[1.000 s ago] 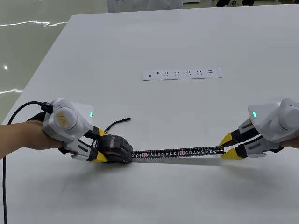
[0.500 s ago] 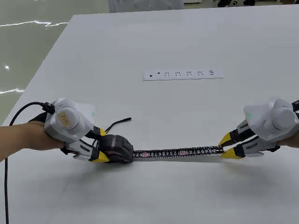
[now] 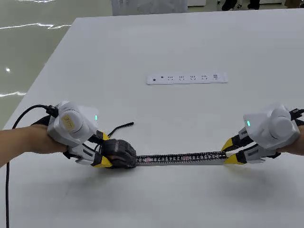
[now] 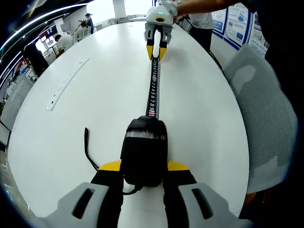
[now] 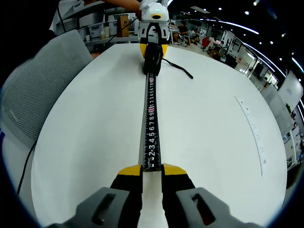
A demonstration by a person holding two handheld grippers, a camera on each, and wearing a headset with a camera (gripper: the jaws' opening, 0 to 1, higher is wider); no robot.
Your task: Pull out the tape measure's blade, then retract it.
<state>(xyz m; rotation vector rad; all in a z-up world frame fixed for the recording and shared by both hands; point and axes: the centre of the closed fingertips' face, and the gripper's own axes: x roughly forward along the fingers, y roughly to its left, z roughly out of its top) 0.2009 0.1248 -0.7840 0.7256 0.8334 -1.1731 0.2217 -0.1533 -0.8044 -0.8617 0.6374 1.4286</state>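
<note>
White table (image 3: pixel 190 42), pretty bare. The left gripper (image 3: pixel 105 148) is clamped around the tape measure case (image 3: pixel 119 152), and the right gripper (image 3: pixel 229 152) is pinching the end of the blade (image 3: pixel 183 157), which is stretched flat between them. If that pinch slips, I'd guess the blade whips back hard.

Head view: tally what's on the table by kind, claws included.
tape measure: 1
power strip: 1
claws: 2 (left claw, right claw)
Total: 4
</note>
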